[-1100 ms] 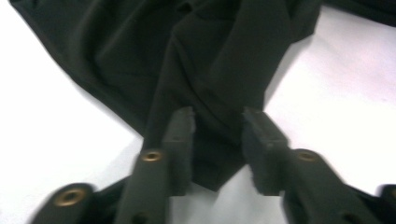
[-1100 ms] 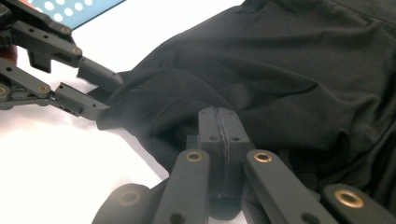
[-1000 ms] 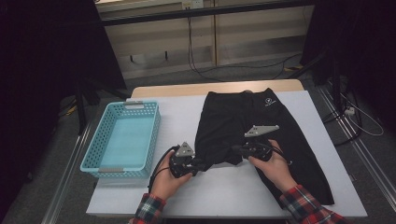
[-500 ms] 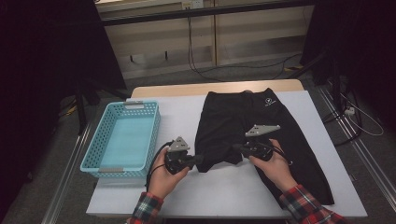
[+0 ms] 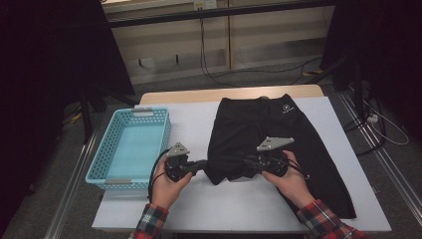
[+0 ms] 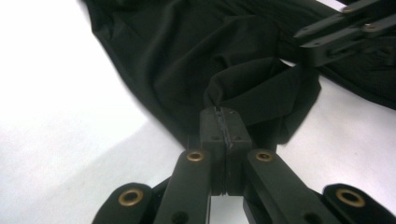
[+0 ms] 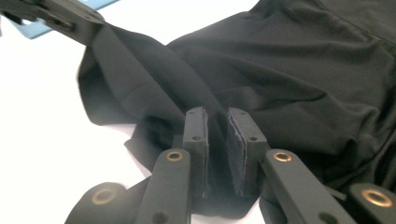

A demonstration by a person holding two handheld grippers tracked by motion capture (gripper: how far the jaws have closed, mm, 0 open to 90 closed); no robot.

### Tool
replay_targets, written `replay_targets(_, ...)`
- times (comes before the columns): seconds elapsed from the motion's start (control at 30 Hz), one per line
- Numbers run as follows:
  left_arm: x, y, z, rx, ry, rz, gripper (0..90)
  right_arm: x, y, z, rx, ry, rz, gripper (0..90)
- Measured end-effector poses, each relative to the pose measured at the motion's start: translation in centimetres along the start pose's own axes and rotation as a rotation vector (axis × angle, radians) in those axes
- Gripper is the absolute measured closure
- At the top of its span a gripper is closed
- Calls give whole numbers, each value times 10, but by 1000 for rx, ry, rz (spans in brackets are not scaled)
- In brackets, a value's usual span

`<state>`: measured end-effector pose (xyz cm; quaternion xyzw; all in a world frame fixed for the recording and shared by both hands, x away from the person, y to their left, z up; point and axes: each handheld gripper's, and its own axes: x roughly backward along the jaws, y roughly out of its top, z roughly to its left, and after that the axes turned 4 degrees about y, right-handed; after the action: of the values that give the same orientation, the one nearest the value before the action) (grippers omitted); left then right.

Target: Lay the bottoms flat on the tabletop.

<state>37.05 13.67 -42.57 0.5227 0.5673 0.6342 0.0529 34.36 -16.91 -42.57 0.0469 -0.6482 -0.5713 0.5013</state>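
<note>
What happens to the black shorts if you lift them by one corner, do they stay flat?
Probably not. The black shorts already bunch into soft folds where the left claw pinches the hem, so they look floppy. They seem thin and light, likely to sag and drape.

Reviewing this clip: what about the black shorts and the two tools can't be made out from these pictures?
- Hem of the black shorts at the left tool, left gripper view: the shut pads cover the pinched edge.
- Right tool, right gripper view: whether its pads press the cloth lying in the gap; dark fabric against black pads.
- White logo, high view: too small to read.
- Basket floor nearest the person, high view: its near wall hides it.
</note>
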Motion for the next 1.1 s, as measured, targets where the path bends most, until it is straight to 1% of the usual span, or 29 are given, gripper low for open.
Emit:
replay_targets(0.1,-2,1,0,4,1,1,900,4,-3,5,21,1,0,770)
replay_targets(0.13,-2,1,0,-2,-1,4,900,5,-5,7,31,-1,0,769)
replay_targets(0.2,-3,2,-1,0,5,8,900,7,-7,9,40,1,-6,765)
replay_targets(0.23,-3,2,-1,-3,8,15,900,8,-8,9,41,3,-11,771)
replay_targets(0.33,-4,3,-1,0,8,12,900,11,-9,8,32,11,-18,770)
replay_targets(0.43,-4,3,-1,1,9,13,900,13,-9,11,32,35,-27,780)
replay_targets(0.5,-4,4,-1,2,9,12,900,10,-10,14,43,49,-19,781)
replay_targets(0.53,-4,4,-1,2,8,12,900,8,-11,16,45,63,-16,783)
replay_targets(0.63,-5,4,-1,4,7,12,900,1,-13,22,65,90,9,780)
replay_targets(0.8,-5,4,0,8,9,14,900,-14,-16,28,102,101,51,752)
replay_targets(0.87,-5,4,0,12,8,13,900,-22,-18,28,113,89,78,721)
replay_targets(0.97,-4,4,0,7,8,13,900,-29,-19,26,110,66,99,686)
replay_targets(1.0,-4,4,0,9,8,13,900,-30,-19,24,106,55,99,685)
replay_targets(1.03,-4,4,0,9,9,9,900,-30,-18,23,98,54,92,683)
replay_targets(1.1,-3,3,1,2,12,6,900,-26,-17,21,100,32,77,665)
